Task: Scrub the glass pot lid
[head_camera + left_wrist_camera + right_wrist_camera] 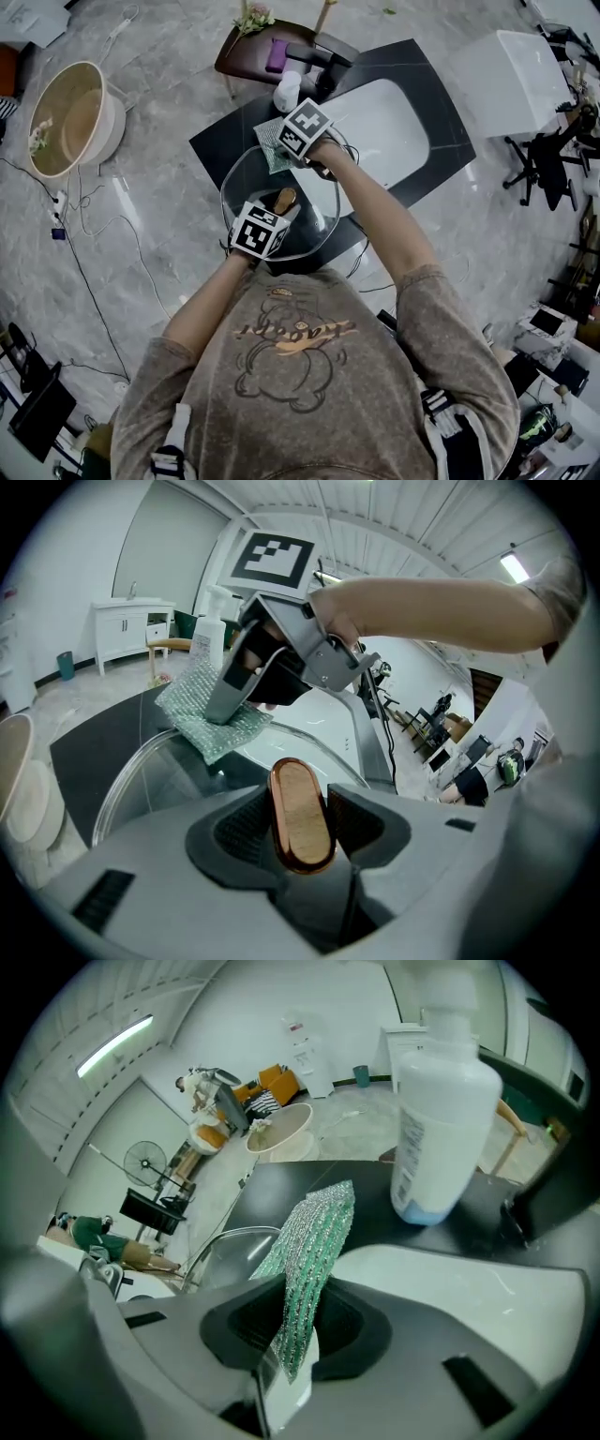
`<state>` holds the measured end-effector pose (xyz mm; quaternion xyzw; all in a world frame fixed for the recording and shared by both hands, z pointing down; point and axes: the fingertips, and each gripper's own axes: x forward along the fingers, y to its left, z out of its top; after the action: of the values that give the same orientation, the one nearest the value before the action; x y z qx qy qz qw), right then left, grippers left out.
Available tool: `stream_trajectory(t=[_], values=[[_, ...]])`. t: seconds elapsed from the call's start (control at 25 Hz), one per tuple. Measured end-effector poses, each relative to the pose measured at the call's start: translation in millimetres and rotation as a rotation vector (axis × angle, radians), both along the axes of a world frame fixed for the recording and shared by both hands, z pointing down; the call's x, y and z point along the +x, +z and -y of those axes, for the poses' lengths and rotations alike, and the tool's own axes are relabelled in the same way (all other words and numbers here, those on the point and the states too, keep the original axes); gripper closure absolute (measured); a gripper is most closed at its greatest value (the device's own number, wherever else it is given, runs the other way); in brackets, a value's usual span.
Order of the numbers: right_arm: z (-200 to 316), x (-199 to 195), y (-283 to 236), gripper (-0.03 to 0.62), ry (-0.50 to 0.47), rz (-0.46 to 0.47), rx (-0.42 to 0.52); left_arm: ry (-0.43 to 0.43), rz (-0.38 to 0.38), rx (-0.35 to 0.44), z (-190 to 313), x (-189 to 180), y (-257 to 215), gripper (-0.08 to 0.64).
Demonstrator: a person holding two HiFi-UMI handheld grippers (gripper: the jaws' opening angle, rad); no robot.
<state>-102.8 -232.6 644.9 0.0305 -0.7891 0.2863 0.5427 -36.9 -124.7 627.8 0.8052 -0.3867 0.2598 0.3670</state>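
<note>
I hold the glass pot lid [314,225] over the black counter by its oval wooden handle [285,200]. My left gripper [277,210] is shut on that handle [300,813], and the clear glass [155,771] spreads out beyond the jaws. My right gripper [284,150] is shut on a green scrub cloth [273,148], which rests on the lid's far rim. In the left gripper view the cloth [211,716] hangs from the right gripper [230,705]. In the right gripper view the cloth [314,1241] stands folded between the jaws of the right gripper [298,1321], with the lid's rim [217,1246] to its left.
A white sink basin [380,131] lies in the black counter [230,141], with a white bottle [287,91] [441,1119] and a dark faucet [323,64] behind it. A round beige tub [70,117] stands on the floor at left, a white cabinet [516,80] at right.
</note>
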Motion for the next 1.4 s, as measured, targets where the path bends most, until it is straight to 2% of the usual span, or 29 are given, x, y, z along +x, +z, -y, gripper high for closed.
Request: stream_trajectory(t=[0.4, 0.8, 1.04, 1.28, 1.4], values=[[-26.8, -45.9, 1.2, 0.505, -0.254, -0.013, 0.035, -0.011, 0.0, 0.004, 0.5, -2.3, 1.8, 0.365], [-72.5, -71.5, -2.8, 0.505, -0.425, 0.033, -0.027, -0.029, -0.009, 0.016, 1.2, -4.0, -0.4, 0.367], [-81.2, -76.0, -1.3, 0.505, -0.464, 0.033, -0.04, -0.033, -0.002, 0.017, -0.1, -4.3, 3.1, 0.367], [-106.3, -77.9, -2.4, 0.505, -0.49, 0.052, -0.125, -0.037, 0.008, 0.02, -0.6, -4.6, 5.2, 0.367], [-114.1, -78.2, -4.6, 0.505, -0.498, 0.069, -0.129, -0.04, 0.011, 0.026, -0.3, -5.7, 4.4, 0.367]])
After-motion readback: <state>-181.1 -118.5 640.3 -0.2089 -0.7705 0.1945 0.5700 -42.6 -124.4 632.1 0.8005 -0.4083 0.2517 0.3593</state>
